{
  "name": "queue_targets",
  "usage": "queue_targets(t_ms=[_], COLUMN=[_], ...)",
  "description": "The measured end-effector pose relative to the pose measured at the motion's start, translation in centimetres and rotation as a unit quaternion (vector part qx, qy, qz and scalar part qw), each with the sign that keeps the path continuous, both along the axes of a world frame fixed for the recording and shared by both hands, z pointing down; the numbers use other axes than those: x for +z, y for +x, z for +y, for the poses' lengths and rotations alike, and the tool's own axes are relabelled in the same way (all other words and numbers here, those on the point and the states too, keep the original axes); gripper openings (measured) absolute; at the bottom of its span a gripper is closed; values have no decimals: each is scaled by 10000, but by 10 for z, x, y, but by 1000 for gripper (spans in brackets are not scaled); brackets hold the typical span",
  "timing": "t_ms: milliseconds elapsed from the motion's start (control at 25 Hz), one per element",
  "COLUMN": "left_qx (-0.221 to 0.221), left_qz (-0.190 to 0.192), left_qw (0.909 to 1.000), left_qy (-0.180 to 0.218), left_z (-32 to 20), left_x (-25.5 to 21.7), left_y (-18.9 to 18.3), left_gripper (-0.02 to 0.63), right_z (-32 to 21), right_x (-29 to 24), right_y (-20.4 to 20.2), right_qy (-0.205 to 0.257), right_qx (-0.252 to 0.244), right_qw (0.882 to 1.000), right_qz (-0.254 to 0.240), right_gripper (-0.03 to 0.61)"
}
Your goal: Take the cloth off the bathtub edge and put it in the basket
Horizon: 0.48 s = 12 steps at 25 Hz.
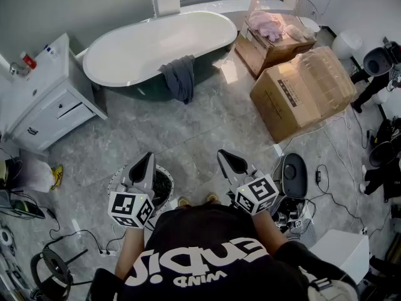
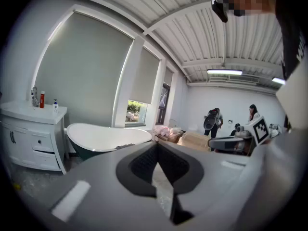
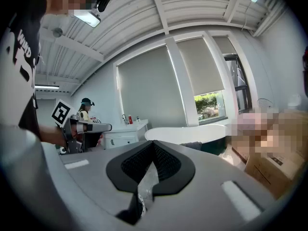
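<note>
A dark grey cloth [image 1: 180,77] hangs over the near edge of the white bathtub [image 1: 144,46], far ahead of both grippers. It also shows as a small dark patch on the tub rim in the left gripper view [image 2: 124,146] and the right gripper view [image 3: 192,146]. A round basket [image 1: 164,184] with a white rim and dark inside stands on the floor just under my left gripper [image 1: 144,162]. My right gripper [image 1: 229,158] is held beside it at the same height. Both grippers [image 2: 156,146] [image 3: 153,143] are shut with nothing between their tips.
A white vanity cabinet [image 1: 50,102] stands left of the tub. Cardboard boxes [image 1: 304,93] sit at the right, one holding pink fabric [image 1: 269,27]. A dark round device [image 1: 291,174] and cables lie at my right. People [image 2: 214,121] stand across the room.
</note>
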State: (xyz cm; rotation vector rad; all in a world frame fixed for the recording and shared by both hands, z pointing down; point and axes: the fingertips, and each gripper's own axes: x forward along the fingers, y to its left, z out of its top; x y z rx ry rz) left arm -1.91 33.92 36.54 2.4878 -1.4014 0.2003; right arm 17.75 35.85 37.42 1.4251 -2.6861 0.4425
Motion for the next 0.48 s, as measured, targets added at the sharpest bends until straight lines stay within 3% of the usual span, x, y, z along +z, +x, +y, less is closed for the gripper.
queue_targets(t_ms=[480], left_qx=[240], left_qz=[85], left_qw=[9997], left_qy=[18], left_z=[-6], left_x=[7], left_y=[-8], left_gripper=[-3], right_z=[-2], right_x=[0], right_y=[-24], right_qy=[86], right_qx=[327], right_qw=[9994], right_qz=[-56], right_gripper=[9])
